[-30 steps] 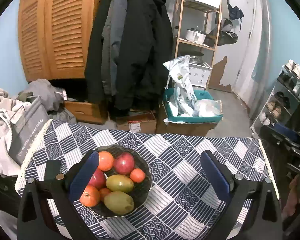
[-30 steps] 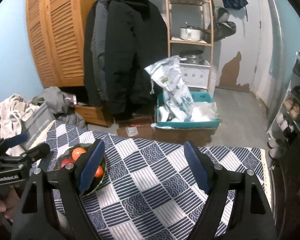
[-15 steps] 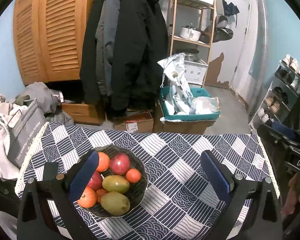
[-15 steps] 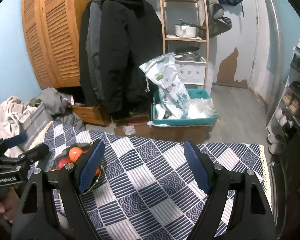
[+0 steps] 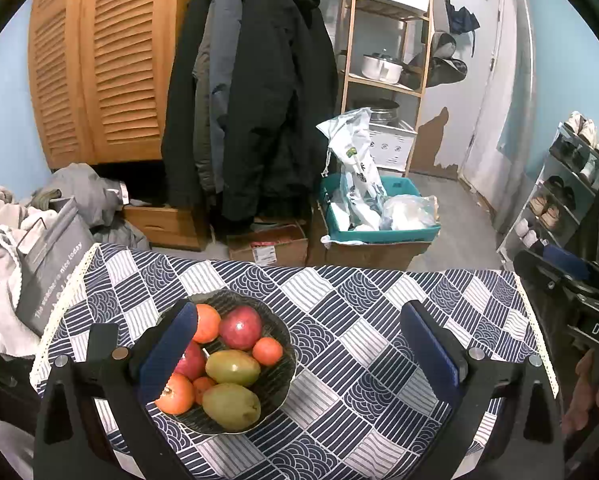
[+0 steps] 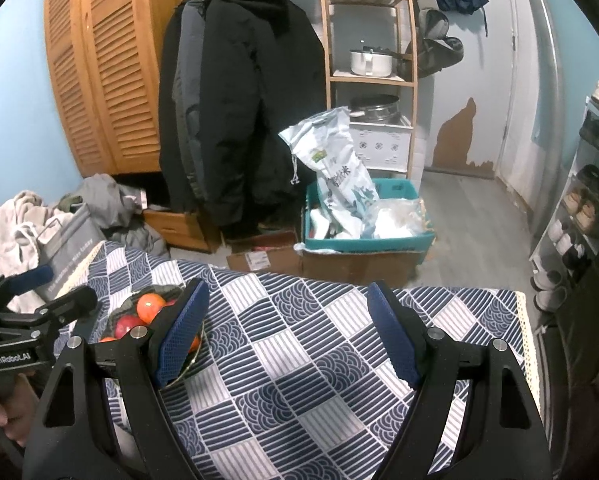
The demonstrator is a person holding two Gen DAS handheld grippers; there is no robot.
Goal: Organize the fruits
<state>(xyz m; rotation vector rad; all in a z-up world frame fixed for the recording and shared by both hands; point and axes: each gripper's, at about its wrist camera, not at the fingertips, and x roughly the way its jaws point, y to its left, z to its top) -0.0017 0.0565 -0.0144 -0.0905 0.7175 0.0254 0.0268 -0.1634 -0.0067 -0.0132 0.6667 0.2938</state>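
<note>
A dark bowl [image 5: 281, 376] sits on the left part of the table and holds a red apple [image 5: 240, 327], two green-yellow mangoes [image 5: 232, 368], oranges [image 5: 205, 322] and smaller tangerines [image 5: 267, 351]. My left gripper [image 5: 299, 354] is open and empty above the table, its left pad over the bowl's left side. My right gripper [image 6: 287, 336] is open and empty over the table's middle. The bowl [image 6: 133, 300] shows at the left in the right wrist view, partly hidden by the left pad.
The table has a blue and white patterned cloth [image 5: 359, 320]. Beyond its far edge stand cardboard boxes [image 5: 267, 242] and a teal bin [image 5: 379, 224] with bags. A grey bag [image 5: 51, 268] leans at the left. A shoe rack [image 5: 567, 184] stands at the right.
Both grippers have drawn back and risen slightly, so the bowl and table sit a little lower and farther in view. Both stay open and empty.
</note>
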